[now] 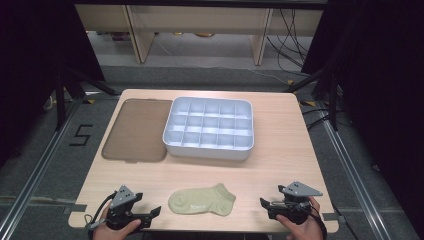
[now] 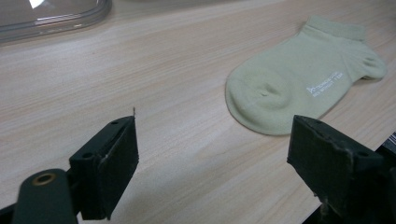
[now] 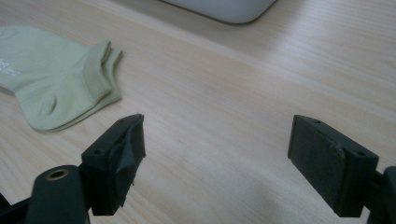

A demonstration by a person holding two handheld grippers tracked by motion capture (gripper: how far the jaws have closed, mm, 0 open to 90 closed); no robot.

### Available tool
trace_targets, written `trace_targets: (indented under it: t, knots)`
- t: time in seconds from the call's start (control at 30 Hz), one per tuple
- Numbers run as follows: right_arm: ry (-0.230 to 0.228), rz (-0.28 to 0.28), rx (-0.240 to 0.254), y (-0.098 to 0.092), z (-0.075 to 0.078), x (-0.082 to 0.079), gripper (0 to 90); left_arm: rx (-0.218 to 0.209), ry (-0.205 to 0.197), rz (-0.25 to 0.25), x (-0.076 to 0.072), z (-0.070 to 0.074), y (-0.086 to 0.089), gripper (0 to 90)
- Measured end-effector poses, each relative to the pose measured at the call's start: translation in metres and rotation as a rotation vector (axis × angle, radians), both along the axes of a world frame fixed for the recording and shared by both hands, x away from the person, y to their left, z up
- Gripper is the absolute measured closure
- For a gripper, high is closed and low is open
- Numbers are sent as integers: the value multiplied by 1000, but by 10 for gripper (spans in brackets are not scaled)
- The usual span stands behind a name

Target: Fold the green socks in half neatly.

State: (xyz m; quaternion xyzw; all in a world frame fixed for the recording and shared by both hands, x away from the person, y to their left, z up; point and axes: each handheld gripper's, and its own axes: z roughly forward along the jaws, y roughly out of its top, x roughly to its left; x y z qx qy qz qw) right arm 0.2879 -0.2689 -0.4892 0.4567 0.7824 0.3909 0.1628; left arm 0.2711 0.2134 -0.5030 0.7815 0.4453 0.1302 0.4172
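A pale green ankle sock (image 1: 202, 200) lies flat near the table's front edge, toe to the left and cuff to the right. My left gripper (image 1: 152, 214) rests on the table just left of the toe, open and empty. In the left gripper view the sock (image 2: 299, 77) lies ahead and to the right of my left gripper (image 2: 212, 154), apart from it. My right gripper (image 1: 264, 205) sits to the right of the cuff, open with nothing between its jaws. The right gripper view shows the sock's cuff (image 3: 70, 77) at the upper left, beyond my right gripper (image 3: 217, 149).
A white tray with several square compartments (image 1: 209, 149) stands at the middle of the wooden table (image 1: 280, 155); its corner (image 3: 224, 9) shows in the right gripper view. A clear brownish lid (image 1: 135, 130) lies flat to its left, its edge (image 2: 51, 18) seen in the left gripper view.
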Motion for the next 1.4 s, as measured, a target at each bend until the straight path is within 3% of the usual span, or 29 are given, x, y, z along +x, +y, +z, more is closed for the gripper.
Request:
trace_targets:
  t: [0.07,0.1,0.13,0.17,0.2,0.23,0.27,0.3,0.33,0.8,0.87,0.93,0.97,1.07,1.1,1.2,1.23,1.4]
  knots:
    - [-12,10,10,0,0,1,214,-34,-1,29,0,-1,-3,165]
    - [-13,12,11,0,0,1,215,-1,8,5,0,0,0,168]
    - [-13,12,11,0,0,1,215,-1,8,5,0,0,0,169]
    - [-12,28,51,0,0,1,224,-48,11,36,0,-2,-4,169]
    - [-12,28,51,0,0,1,224,-48,11,36,0,-2,-4,171]
    - [-53,47,93,-1,-1,3,248,-49,13,38,-1,-1,-5,174]
    - [-53,47,93,-1,-1,3,248,-49,13,38,-1,-1,-5,178]
    - [-52,57,57,-2,1,3,249,-28,20,19,0,0,-4,178]
    - [-52,56,49,-2,1,3,253,-50,7,36,0,0,-6,179]
    - [-67,111,55,6,1,2,318,-83,19,52,4,0,-11,220]
    - [-48,88,68,8,2,-1,319,-58,17,23,6,1,-14,246]
    - [-56,94,49,7,2,0,319,-74,16,32,8,0,-22,271]
    - [-55,101,50,8,2,0,322,-49,18,4,10,-1,-28,287]
    - [-78,113,34,7,2,1,323,-42,17,-10,12,-1,-35,324]
    - [-73,127,31,7,3,1,324,-14,4,-34,13,0,-39,345]
    - [-79,126,32,8,3,1,325,-5,3,-35,16,0,-43,393]
    - [-74,121,55,9,2,1,325,17,7,-42,19,0,-45,411]
    - [-75,122,35,9,2,0,325,27,6,-43,24,-2,-51,492]
